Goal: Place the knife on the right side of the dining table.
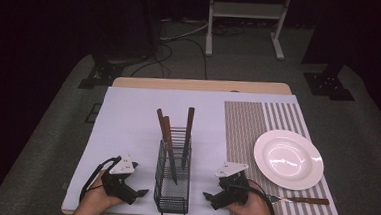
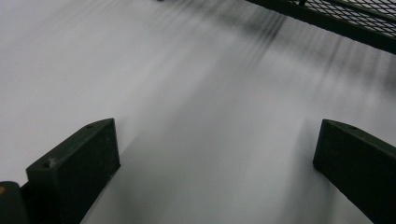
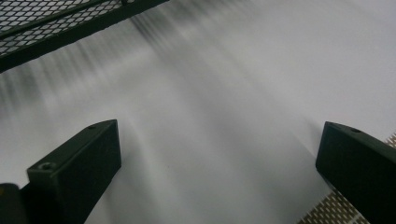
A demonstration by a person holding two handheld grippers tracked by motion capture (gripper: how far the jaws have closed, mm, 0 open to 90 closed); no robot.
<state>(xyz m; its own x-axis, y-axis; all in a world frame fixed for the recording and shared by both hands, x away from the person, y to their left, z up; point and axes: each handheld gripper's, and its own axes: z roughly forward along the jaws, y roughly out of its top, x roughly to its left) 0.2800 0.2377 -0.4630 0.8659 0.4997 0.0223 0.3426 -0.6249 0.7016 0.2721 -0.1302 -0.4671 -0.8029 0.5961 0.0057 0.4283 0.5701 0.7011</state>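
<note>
On the table's near edge, the left tool (image 1: 142, 191) is resting with jaws wide and empty, just left of the mesh caddy (image 1: 172, 179) holding three utensils. Right of it, the right tool (image 1: 207, 195) is gaping empty too, near a white plate (image 1: 288, 159) and a knife (image 1: 300, 200).

I'm seeing a white sheet (image 1: 127, 128) covering the table, with a brown-and-white striped mat (image 1: 258, 119) lying beside it. A glossy white plate (image 1: 288, 159) is sitting on the stripes. The mesh caddy (image 1: 172, 186) is showing black, its knives (image 1: 188, 122) brown-handled. Both grippers' jaws are looking matte black.
</note>
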